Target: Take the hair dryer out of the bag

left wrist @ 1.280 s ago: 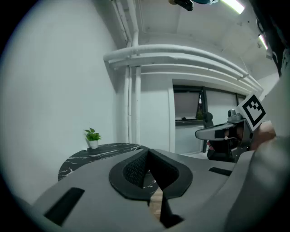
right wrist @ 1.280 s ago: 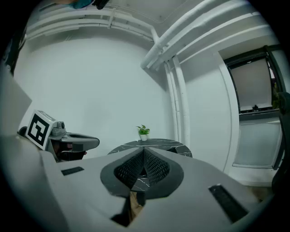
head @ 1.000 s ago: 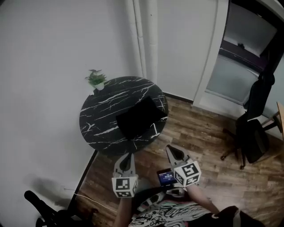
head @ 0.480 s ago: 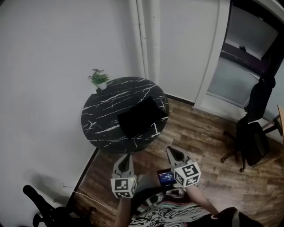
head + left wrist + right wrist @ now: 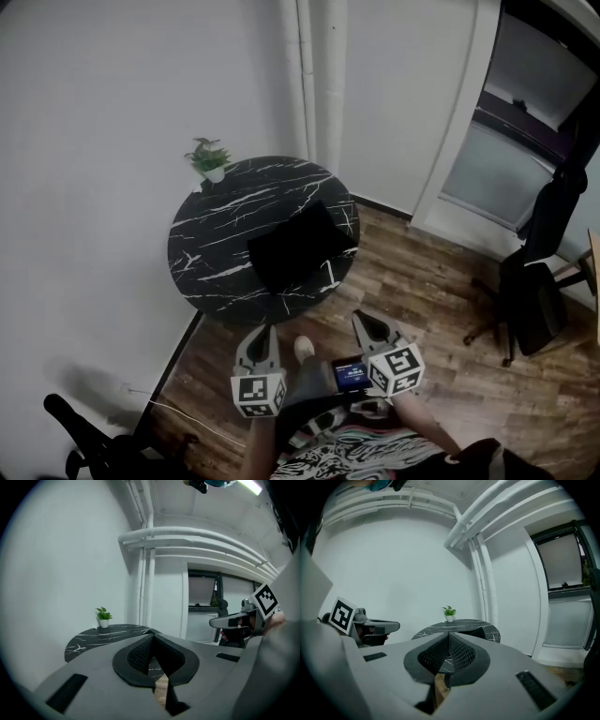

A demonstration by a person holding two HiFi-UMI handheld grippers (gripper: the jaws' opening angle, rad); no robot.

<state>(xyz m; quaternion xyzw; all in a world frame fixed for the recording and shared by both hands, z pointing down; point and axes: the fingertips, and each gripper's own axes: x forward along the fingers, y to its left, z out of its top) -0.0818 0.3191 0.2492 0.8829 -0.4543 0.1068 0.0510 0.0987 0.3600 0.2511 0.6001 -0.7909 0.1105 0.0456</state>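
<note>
A flat black bag (image 5: 298, 246) lies on the round black marble table (image 5: 216, 234), toward its near right side. No hair dryer shows. My left gripper (image 5: 262, 333) and right gripper (image 5: 364, 322) hang side by side over the wooden floor, short of the table, both pointing at it. Both are shut with nothing between their jaws. In the left gripper view the table (image 5: 93, 637) lies ahead of the closed jaws and the right gripper (image 5: 225, 621) shows at the right. In the right gripper view the bag (image 5: 474, 633) rests on the table (image 5: 440, 631) beyond the shut jaws.
A small potted plant (image 5: 210, 159) stands at the table's far left edge. White pipes (image 5: 314, 84) run up the wall behind. A black office chair (image 5: 532, 295) stands at the right by a glass door (image 5: 506, 169). A dark stand (image 5: 84, 441) sits at lower left.
The head view has shifted slightly; a foot now shows between the grippers. Both grippers have stayed shut and nearly in place.
</note>
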